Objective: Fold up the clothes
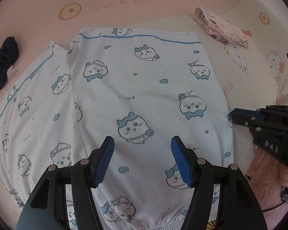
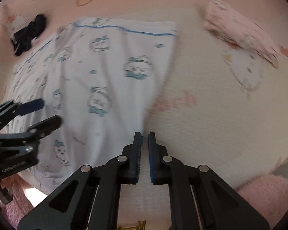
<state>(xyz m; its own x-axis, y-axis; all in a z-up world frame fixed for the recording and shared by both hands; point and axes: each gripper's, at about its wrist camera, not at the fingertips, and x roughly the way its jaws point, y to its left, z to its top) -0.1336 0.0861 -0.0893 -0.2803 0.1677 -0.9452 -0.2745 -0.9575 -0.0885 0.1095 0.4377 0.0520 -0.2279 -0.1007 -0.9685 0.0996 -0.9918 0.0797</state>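
A white garment (image 1: 134,88) printed with blue cartoon animals and a blue stripe lies flat on the bed, its elastic waist nearest the camera and its left part folded over. My left gripper (image 1: 142,140) hovers open above the near middle of it, nothing between its blue pads. The right wrist view is blurred: my right gripper (image 2: 144,134) stands at the garment's (image 2: 105,76) right edge, jaws shut, and the cloth tapers into its tip. From the left wrist view the right gripper (image 1: 232,115) touches that same edge. The left gripper (image 2: 50,111) shows open at the left.
A folded pink garment (image 1: 220,26) lies at the far right on the sheet. A black cloth item (image 1: 2,67) sits at the far left. The pink and cream cat-print bedsheet (image 1: 48,3) covers the bed. A fluffy pink fabric (image 2: 268,191) lies at the near right edge.
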